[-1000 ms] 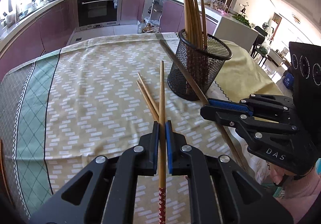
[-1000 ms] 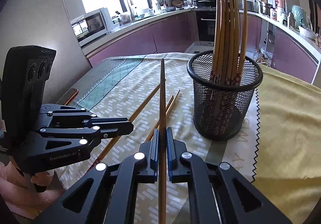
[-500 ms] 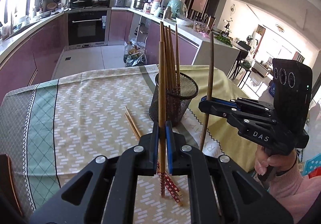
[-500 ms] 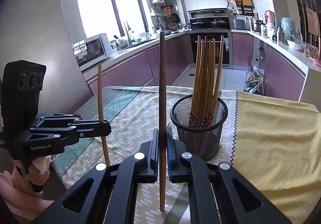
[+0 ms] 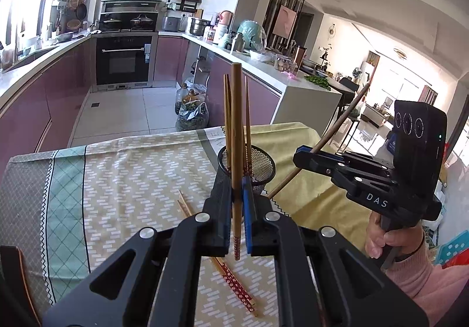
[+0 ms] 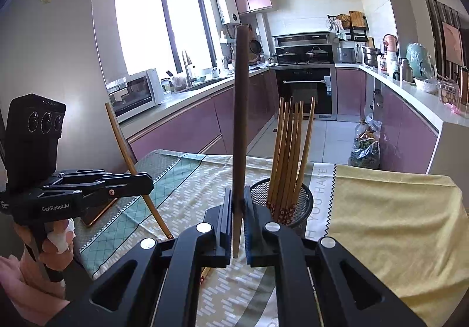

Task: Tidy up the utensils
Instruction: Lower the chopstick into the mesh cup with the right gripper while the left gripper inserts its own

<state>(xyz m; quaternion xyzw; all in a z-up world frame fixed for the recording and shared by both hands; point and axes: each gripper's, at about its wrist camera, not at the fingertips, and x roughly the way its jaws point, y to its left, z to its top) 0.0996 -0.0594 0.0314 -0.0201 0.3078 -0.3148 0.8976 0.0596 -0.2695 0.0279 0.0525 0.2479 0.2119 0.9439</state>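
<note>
My left gripper (image 5: 236,204) is shut on a wooden chopstick (image 5: 236,133) held upright above the table, in front of the black mesh holder (image 5: 262,167). My right gripper (image 6: 238,212) is shut on a darker chopstick (image 6: 241,110), also upright, just left of the holder (image 6: 299,204), which holds several chopsticks (image 6: 290,151). Each gripper shows in the other's view: the right one (image 5: 302,155) with its chopstick tilted (image 5: 337,127), the left one (image 6: 146,180) with its chopstick tilted (image 6: 123,145). Two chopsticks (image 5: 222,265) lie on the cloth under the left gripper.
The table has a patterned green and beige cloth (image 5: 117,180) and a yellow cloth (image 6: 395,224) on the right. A dark flat object (image 6: 96,212) lies at the table's left edge. Kitchen counters and an oven (image 5: 123,60) stand beyond the table.
Both grippers have lifted their chopsticks off the table and tipped them from lying flat to upright, rising well above the cloth. The holder now sits lower and farther in both views.
</note>
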